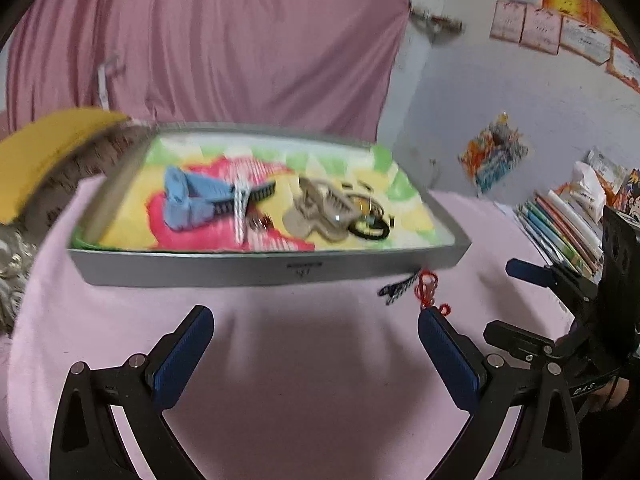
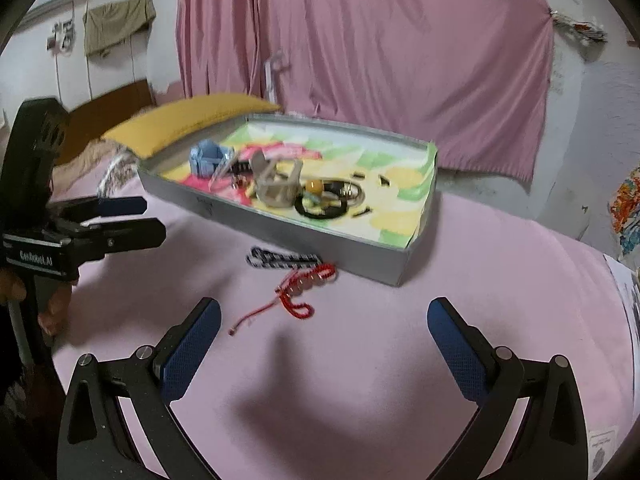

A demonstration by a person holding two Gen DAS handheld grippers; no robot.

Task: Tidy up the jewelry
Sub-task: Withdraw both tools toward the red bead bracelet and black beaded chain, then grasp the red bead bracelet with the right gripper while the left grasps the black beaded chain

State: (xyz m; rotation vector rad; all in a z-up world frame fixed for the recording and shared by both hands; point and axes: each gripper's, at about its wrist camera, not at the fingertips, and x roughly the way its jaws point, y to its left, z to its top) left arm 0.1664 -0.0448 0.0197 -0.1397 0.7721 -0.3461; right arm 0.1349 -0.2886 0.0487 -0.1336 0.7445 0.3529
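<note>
Left gripper (image 1: 316,350) at the bottom of the left wrist view: jaws spread wide, released, nothing between the blue pads (image 1: 182,354), only pink bedsheet (image 1: 304,400) beneath. Right gripper (image 2: 324,340) at the bottom of the right wrist view: jaws likewise parted and empty, hanging over the same sheet. Just beyond the right jaws, at centre frame, a red cord bracelet (image 2: 300,288) loose on the bed, one thin tail trailing toward lower left. Touching or nearly touching its upper end, a black-and-white striped band (image 2: 282,260), flat on the sheet, just beside the near wall of the grey box (image 2: 372,258). Same two pieces in the left wrist view at centre right, the red cord next to the tip of the right-hand pad, whether touching it unclear. Box open-topped, lined with green, yellow and pink paper, filling mid-frame in both views. Inside, toward the left, a blue hair claw clip (image 1: 192,196); at centre, a beige claw clip (image 1: 320,208); right of that, a black ring-shaped piece (image 1: 370,230) with an amber bead (image 2: 315,186) near it; finer items blurred beyond telling. Behind the box at upper left, a yellow pillow (image 1: 52,152). Across the upper frame, a pink curtain (image 2: 360,60). At right edge of the left wrist view, a stack of books (image 1: 560,232).
</note>
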